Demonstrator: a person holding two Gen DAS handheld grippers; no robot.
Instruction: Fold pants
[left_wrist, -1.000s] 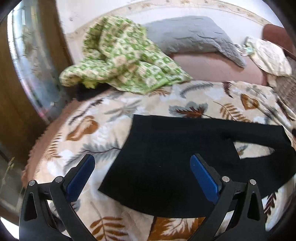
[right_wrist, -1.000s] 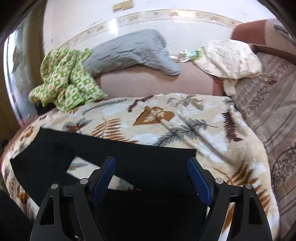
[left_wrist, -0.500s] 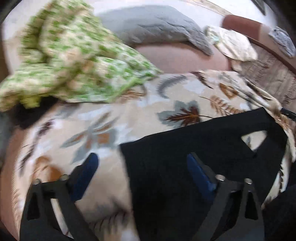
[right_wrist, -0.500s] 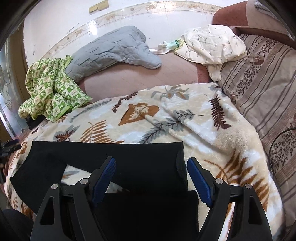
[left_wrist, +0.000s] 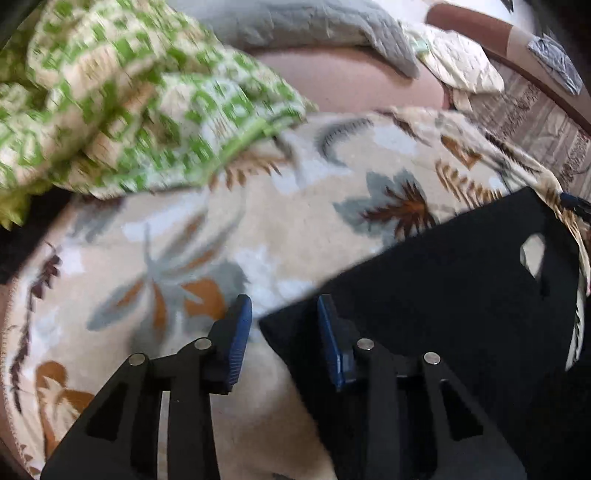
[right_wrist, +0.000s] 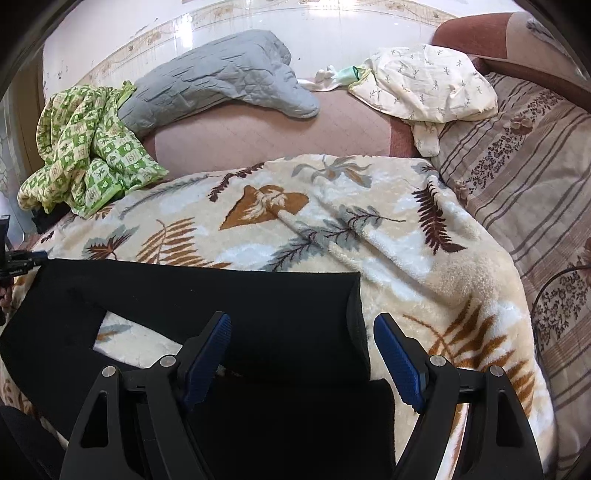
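Black pants (right_wrist: 229, 306) lie flat on a leaf-print blanket (right_wrist: 332, 229), both legs running to the right, with a gap of blanket between them. In the left wrist view the pants (left_wrist: 443, 280) fill the lower right. My left gripper (left_wrist: 284, 325) sits low at the far waist corner, jaws half closed around that corner with a gap still showing. My right gripper (right_wrist: 303, 343) is wide open just above the leg ends, its left finger over the cloth, its right finger (right_wrist: 397, 354) over the blanket. The left gripper shows in the right wrist view (right_wrist: 22, 258).
A green checked blanket (right_wrist: 85, 147) is heaped at the back left. A grey quilt (right_wrist: 221, 85) and a cream cloth (right_wrist: 424, 81) lie along the wall. A striped bedcover (right_wrist: 524, 177) with a dark cable (right_wrist: 546, 295) lies to the right.
My left gripper has swung left and down to the waist corner and its jaws have narrowed from wide open. My right gripper has come down slightly over the leg ends, still open.
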